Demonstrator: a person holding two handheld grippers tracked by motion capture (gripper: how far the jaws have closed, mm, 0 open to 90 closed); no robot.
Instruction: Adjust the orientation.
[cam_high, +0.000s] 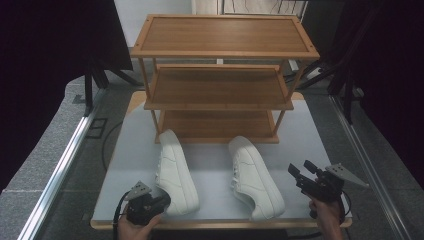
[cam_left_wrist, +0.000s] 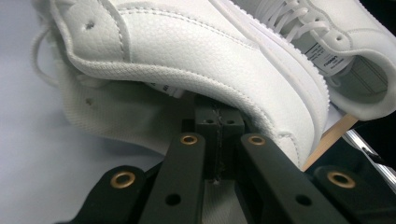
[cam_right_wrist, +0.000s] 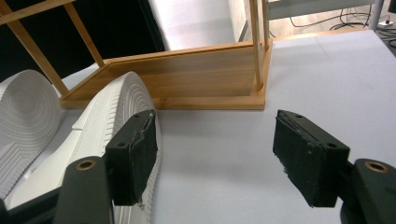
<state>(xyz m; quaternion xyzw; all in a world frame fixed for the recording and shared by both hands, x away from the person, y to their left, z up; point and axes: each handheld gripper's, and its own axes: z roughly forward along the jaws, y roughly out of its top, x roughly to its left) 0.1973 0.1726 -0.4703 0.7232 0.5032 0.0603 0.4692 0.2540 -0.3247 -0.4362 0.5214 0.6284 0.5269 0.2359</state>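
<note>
White leather fills the left gripper view: the left claw (cam_left_wrist: 219, 122) has its jaws pressed together on the heel collar of the left shoe (cam_left_wrist: 196, 60), a pinch that the high view hides behind the gripper's body, where the left claw (cam_high: 161, 200) meets the left shoe (cam_high: 176, 172) near the front edge of the tabletop (cam_high: 215, 160). That close view also shows the other shoe's laces and tongue label behind it. The right shoe (cam_high: 255, 176) lies just beside the first, toe toward the wooden rack (cam_high: 220, 75), which stands at the far edge. The right claw (cam_high: 299, 172) hovers near the front right corner with its jaws spread and nothing between them. The right gripper view looks between its jaws (cam_right_wrist: 215, 163) at both ribbed soles (cam_right_wrist: 116, 116) side-on and the rack's bottom shelf (cam_right_wrist: 187, 79), details too small from above. How much of the collar sits between the left jaws is hard to make out. The tabletop is pale grey with a wooden rim, on grey carpet, with black curtains at both sides.
</note>
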